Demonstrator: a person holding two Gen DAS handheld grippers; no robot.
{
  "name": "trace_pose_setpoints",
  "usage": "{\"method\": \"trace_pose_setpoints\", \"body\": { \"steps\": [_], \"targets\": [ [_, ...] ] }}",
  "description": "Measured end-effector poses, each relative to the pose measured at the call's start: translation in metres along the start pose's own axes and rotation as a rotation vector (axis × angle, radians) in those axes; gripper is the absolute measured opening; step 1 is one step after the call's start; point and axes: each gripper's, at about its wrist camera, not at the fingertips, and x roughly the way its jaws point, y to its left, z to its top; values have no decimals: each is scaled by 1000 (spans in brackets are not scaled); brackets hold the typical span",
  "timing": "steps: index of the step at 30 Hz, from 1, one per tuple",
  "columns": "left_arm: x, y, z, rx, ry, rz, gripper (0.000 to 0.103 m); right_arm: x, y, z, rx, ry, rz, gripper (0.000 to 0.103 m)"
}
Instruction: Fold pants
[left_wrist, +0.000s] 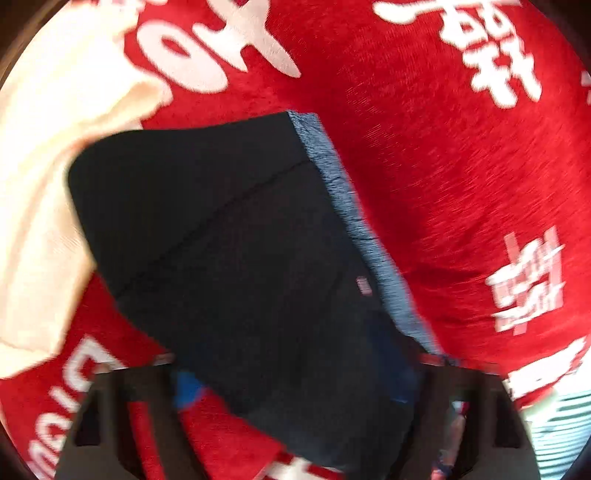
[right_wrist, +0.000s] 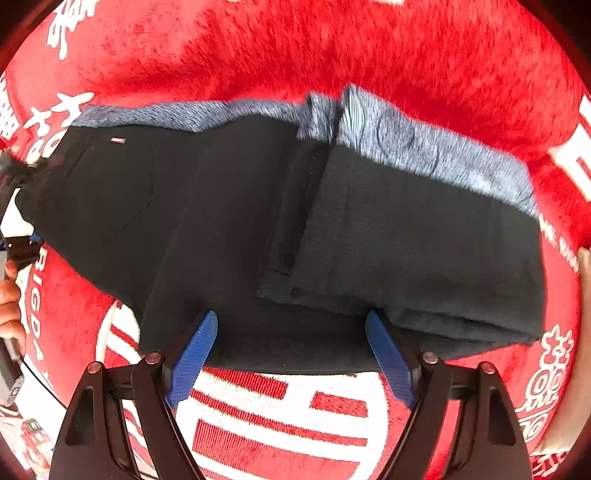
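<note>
Two grippers at work on one pair of black pants (right_wrist: 229, 221) with a grey-blue waistband, lying on a red blanket (right_wrist: 332, 48) with white lettering. Right wrist view: pants across the middle of the frame, long axis left to right, waistband along the upper edge, right-hand part already doubled over. Right gripper (right_wrist: 291, 354) at lower centre, jaws spread wide over the near hem, pads clear of cloth; probably poised to pinch that edge. Left wrist view: pants run from frame centre down to lower right, waistband on the right edge. Left gripper (left_wrist: 295, 406) straddles the cloth; whether its jaws pinch it I cannot tell, blurred. A cream cloth (left_wrist: 48, 166) sits upper left.
</note>
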Motion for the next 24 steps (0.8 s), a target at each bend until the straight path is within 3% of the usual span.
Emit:
{"method": "trace_pose_setpoints", "body": {
  "steps": [1,4,9,14,17,24],
  "targets": [
    [0,-2,0,24,0,58,34,-8,2,3,-7,-16,6,86],
    [-7,-2,-2,66,-9,97,27,-39,8,20,-11,-59,75,86],
    [-19,-57,-30,379,-113,265,26,-71,30,75,-32,-77,211,86],
    [-27,-84,-58,580,-173,356,26,-74,90,150,-118,68,386,90],
    [-28,-95,-71,676,-193,387,26,-66,131,177,-156,171,439,92],
    [-30,-110,-76,722,-216,410,26,-44,220,204,-322,311,369,93]
  ]
}}
